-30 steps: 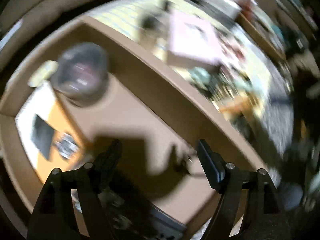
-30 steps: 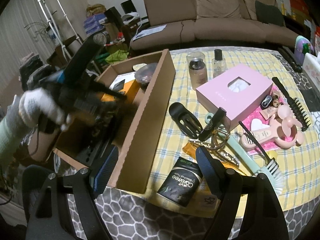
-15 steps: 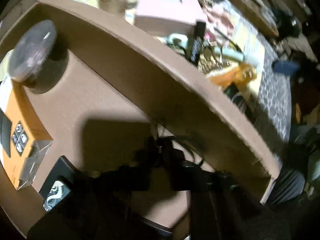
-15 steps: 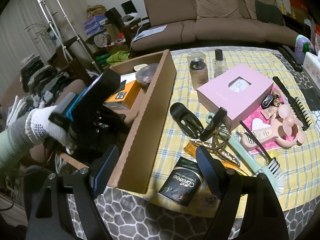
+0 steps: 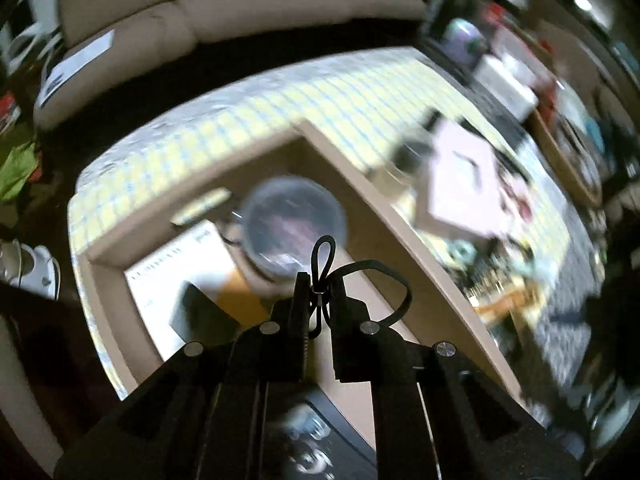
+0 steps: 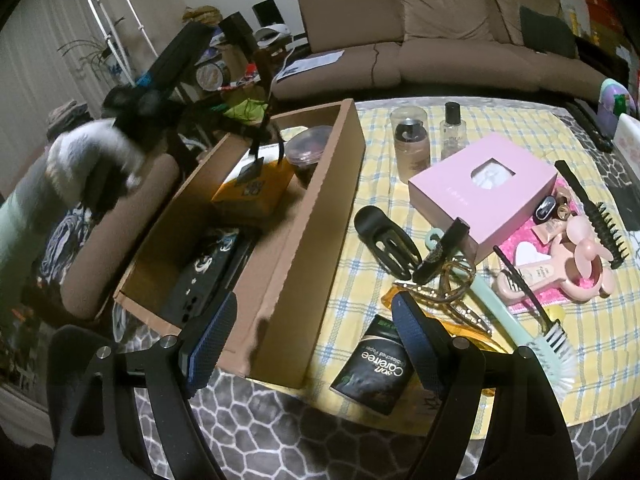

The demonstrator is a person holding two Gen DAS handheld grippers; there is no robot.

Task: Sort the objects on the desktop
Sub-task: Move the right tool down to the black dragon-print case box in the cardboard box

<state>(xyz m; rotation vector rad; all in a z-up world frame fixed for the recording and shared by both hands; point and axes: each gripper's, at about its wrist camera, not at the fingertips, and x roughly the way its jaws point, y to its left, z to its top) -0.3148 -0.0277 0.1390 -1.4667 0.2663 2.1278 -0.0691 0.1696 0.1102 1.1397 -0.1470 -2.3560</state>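
My left gripper (image 5: 320, 280) is shut on a thin black elastic cord (image 5: 322, 256) whose loops stick out above and beside the pinched fingers. It hangs above the open cardboard box (image 5: 400, 220). In the right wrist view a white-gloved hand (image 6: 92, 148) holds that gripper over the box's far end (image 6: 312, 240), and the cord (image 6: 256, 160) dangles with a small dark tag. My right gripper (image 6: 314, 308) stands open over the box's near corner with nothing between its fingers.
Inside the box lie a round clear container (image 6: 310, 148), an orange carton (image 6: 256, 192) and a black flat item (image 6: 204, 280). On the yellow checked cloth sit a pink box (image 6: 480, 192), a black hair claw (image 6: 384, 240), a black packet (image 6: 380, 364), a mint brush (image 6: 520, 320), a pink fan (image 6: 580, 272) and two bottles (image 6: 410, 140).
My left gripper dipped to the box floor, shut on the black cord and rose with it toward the box's far end. The right gripper has not moved.
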